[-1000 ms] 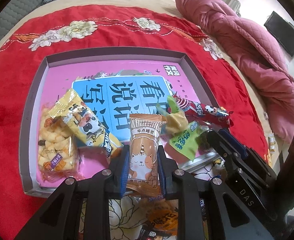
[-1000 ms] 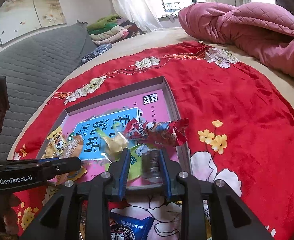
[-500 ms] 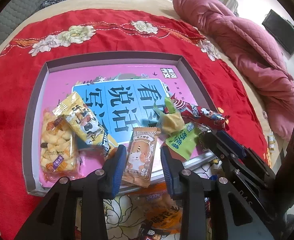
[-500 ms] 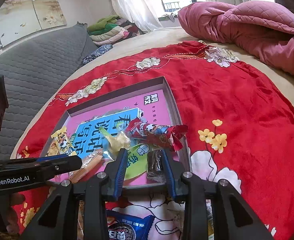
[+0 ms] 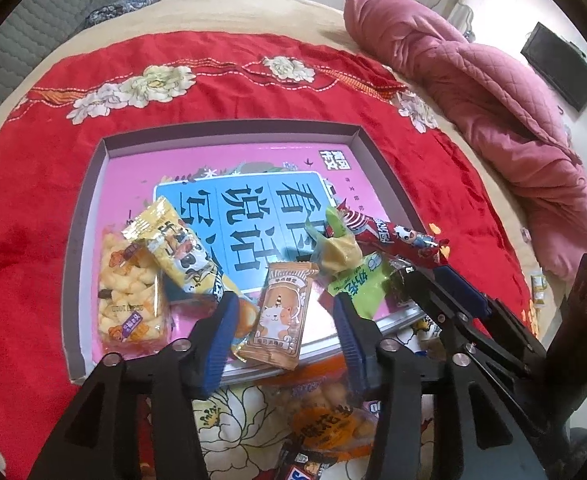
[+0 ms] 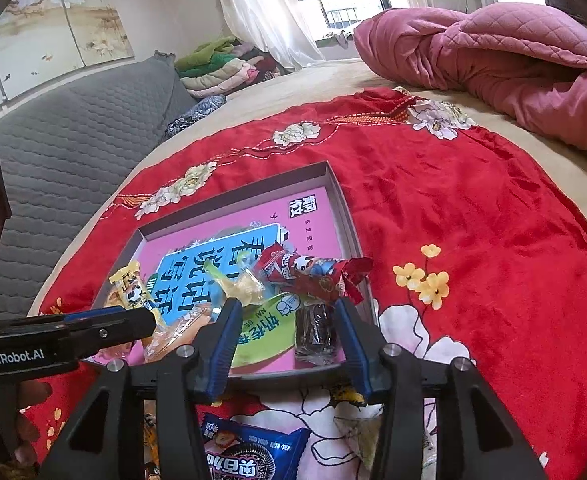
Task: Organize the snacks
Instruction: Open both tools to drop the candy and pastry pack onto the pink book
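My left gripper (image 5: 285, 332) has just been opening; the cat snack (image 5: 279, 316) lies loose between its fingers, on the near rim of the tray (image 5: 229, 132). My right gripper (image 6: 287, 340) has just been opening too, the dark snack (image 6: 316, 330) free. I should lift both straight back so nothing gets dragged. The packets below my fingers are cut off.

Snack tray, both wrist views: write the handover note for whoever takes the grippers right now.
Left gripper: open, has just been opening; the orange cat-print snack packet lies released between its fingers, over the near rim of the shallow grey tray with pink printed floor.
Right gripper: open, has just been opening; the dark clear-wrapped snack lies loose in the tray's near right corner.
Done: several snacks are in the tray.
Left: the blue cookie packet and orange puff bag lie on the red floral cloth.
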A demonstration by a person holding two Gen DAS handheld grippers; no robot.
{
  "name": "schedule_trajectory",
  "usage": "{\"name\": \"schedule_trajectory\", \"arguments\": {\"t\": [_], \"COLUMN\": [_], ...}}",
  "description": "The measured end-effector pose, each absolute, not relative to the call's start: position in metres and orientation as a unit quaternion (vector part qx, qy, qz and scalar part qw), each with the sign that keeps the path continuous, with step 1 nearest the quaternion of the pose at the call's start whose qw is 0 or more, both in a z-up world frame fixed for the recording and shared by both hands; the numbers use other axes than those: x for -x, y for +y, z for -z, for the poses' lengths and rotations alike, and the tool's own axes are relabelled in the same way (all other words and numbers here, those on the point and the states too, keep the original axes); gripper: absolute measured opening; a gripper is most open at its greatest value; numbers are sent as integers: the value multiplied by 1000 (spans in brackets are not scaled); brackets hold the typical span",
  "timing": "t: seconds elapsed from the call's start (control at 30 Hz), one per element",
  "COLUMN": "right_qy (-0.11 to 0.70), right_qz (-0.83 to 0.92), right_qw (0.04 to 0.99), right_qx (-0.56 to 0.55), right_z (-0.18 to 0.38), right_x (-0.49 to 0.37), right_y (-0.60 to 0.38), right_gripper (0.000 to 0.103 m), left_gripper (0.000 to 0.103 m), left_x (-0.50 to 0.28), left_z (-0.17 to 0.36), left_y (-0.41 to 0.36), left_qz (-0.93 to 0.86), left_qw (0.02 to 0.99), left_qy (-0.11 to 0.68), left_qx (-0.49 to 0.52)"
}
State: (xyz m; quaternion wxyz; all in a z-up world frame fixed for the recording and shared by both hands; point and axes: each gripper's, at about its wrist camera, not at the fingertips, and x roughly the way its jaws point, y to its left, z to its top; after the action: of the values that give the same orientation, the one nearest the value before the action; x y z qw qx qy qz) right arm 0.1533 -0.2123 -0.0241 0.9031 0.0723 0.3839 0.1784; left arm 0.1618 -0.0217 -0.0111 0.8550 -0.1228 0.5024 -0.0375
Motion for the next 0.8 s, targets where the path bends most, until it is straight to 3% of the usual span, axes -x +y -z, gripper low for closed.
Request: {"name": "schedule_trajectory", "arguments": {"t": [0.07, 0.47, 0.6, 0.67, 0.8], "right_qy": [382, 367, 362, 355, 347], "right_qz": [-180, -170, -175, -188, -194], "right_qw": [903, 910, 911, 910, 912], "right_qx": [-77, -86, -88, -99, -101], "right_z": [23, 14, 11, 7, -1], "right_x": [-152, -146, -143, -141, -134], "right_y": [-213, -219, -220, -222, -222], "right_gripper": [59, 84, 87, 95, 96], "left_gripper": [58, 66, 66, 67, 68], "left_x": [-160, -148, -139, -134, -122], "left_z": [8, -7, -12, -14, -20], "left_y": [-21, -19, -22, -23, -29], "left_qz": [36, 29, 23, 20, 12], "left_qw": [857, 867, 871, 872, 877], "left_qy": [499, 483, 480, 477, 473], "left_qx": [123, 117, 108, 106, 82]}}
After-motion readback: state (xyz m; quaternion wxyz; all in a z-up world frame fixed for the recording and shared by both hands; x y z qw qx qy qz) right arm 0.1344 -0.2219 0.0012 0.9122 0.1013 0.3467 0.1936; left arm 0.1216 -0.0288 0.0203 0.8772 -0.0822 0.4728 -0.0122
